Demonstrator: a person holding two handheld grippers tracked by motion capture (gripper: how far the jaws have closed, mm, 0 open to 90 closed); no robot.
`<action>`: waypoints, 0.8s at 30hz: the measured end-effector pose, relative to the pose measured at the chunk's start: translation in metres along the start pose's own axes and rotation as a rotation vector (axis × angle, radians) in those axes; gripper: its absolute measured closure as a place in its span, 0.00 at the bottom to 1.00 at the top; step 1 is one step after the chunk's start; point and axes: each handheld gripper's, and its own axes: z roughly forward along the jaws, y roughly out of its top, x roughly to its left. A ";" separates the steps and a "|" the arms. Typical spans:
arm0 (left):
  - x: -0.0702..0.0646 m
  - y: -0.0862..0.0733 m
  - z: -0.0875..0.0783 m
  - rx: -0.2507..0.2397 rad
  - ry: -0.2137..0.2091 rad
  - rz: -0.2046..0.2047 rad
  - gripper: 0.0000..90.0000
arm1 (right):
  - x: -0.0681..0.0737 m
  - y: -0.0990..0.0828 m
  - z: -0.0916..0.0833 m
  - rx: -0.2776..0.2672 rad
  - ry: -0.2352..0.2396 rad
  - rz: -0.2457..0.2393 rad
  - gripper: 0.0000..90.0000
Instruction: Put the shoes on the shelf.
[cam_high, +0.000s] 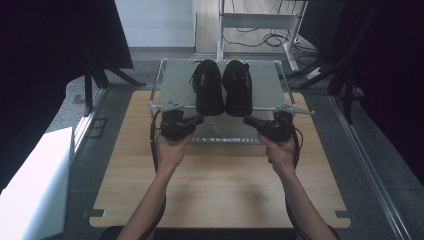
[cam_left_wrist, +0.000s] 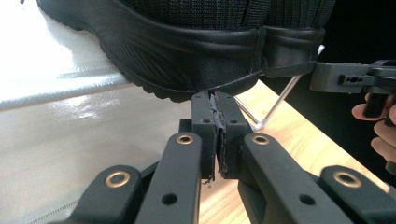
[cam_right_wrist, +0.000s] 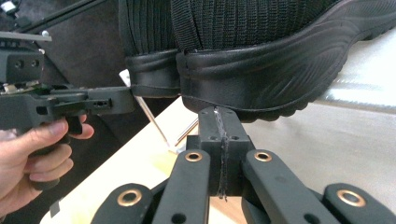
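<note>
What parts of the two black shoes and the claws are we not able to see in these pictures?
- Left shoe toe: cut off by the top edge in the left gripper view.
- Right shoe toe: cut off by the right edge in the right gripper view.
- Whether the shut left claw touches the heel: too close to tell.
- Same for the shut right claw.
- Lower shelf of the rack: hidden by its top shelf in the high view.
</note>
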 end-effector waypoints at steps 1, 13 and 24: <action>0.001 0.001 0.002 0.002 0.003 -0.004 0.97 | -0.001 0.001 0.002 0.002 -0.011 -0.002 1.00; 0.010 0.015 0.022 0.035 0.045 -0.035 0.96 | -0.016 0.010 0.020 -0.003 -0.062 0.024 1.00; 0.020 0.021 0.033 0.051 0.057 -0.088 0.96 | -0.028 0.014 0.036 0.008 -0.086 0.089 1.00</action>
